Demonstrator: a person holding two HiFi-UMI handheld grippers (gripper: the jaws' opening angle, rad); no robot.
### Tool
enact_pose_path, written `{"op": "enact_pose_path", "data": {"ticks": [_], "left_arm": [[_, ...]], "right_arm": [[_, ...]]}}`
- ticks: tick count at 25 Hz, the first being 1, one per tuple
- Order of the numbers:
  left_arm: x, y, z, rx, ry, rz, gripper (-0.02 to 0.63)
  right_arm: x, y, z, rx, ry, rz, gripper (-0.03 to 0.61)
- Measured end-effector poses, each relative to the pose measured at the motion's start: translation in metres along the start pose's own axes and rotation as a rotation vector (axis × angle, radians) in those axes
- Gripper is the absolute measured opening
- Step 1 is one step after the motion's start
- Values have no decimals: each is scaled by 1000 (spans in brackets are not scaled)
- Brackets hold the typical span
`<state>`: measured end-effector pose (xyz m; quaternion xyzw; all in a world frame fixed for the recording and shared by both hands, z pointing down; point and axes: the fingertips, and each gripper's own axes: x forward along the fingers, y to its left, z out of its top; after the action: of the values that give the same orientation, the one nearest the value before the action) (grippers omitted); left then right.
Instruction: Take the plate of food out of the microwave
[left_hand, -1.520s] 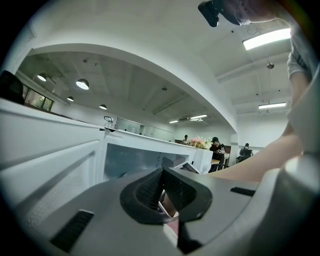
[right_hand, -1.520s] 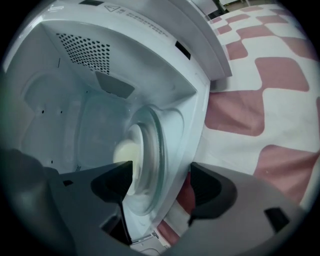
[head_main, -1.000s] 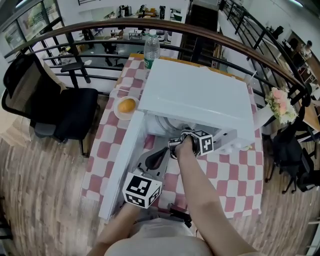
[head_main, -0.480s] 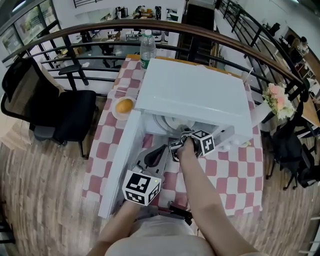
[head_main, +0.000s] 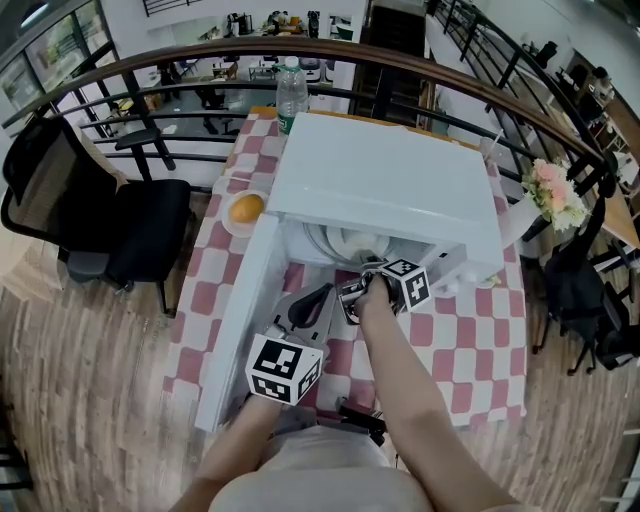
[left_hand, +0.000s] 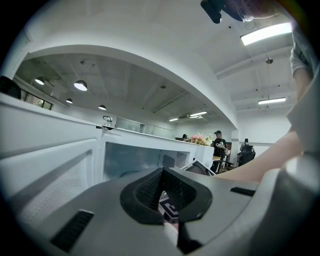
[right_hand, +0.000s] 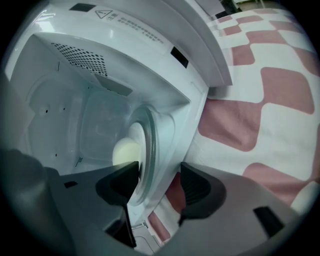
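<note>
plate of food: sitting inside the microwave cavity, near the front opening; a pale yellow lump of food is lying on it.
key relation: near rim is passing between the pads of the right tongs, one pad on the food side, the other under the plate. Round plate, so no long axis. What matters is that the rim plane is running straight through the gap.
right tongs: closing on the rim. Pads are not looking seated yet; a gap is still showing on the underside pad.
pull direction (judgement): straight back out of the cavity toward the person, keeping the plate level.
nearer hand: right one is working at the cavity mouth. Left tongs are hanging back low beside the open door, tips together, gripping nothing.
right gripper view: showing the rim-to-pad fit and the food, which nothing else is giving.
head view: showing only a sliver of plate under the microwave top; hand and marker cube are covering the pads. It is giving the layout of door swung left and checked table in front as landing space.
left gripper view: looking into the cavity from low; plate not readable there.
surroundings: orange on a saucer sitting left of the microwave, water bottle behind.
</note>
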<state>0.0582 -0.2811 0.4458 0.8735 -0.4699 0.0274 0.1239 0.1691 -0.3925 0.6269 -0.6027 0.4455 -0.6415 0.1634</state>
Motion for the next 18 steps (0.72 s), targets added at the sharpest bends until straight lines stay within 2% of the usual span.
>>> {"op": "enact_pose_path", "data": {"ticks": [8,18], "left_arm": [[-1,-2,2,5,-7,-6,2],[-1,-4,2,5,-8,-8,2]], "right_arm": [[-8,2,-2,-19,9,27,219],[-16,3,-3,17,26,80,143]]}}
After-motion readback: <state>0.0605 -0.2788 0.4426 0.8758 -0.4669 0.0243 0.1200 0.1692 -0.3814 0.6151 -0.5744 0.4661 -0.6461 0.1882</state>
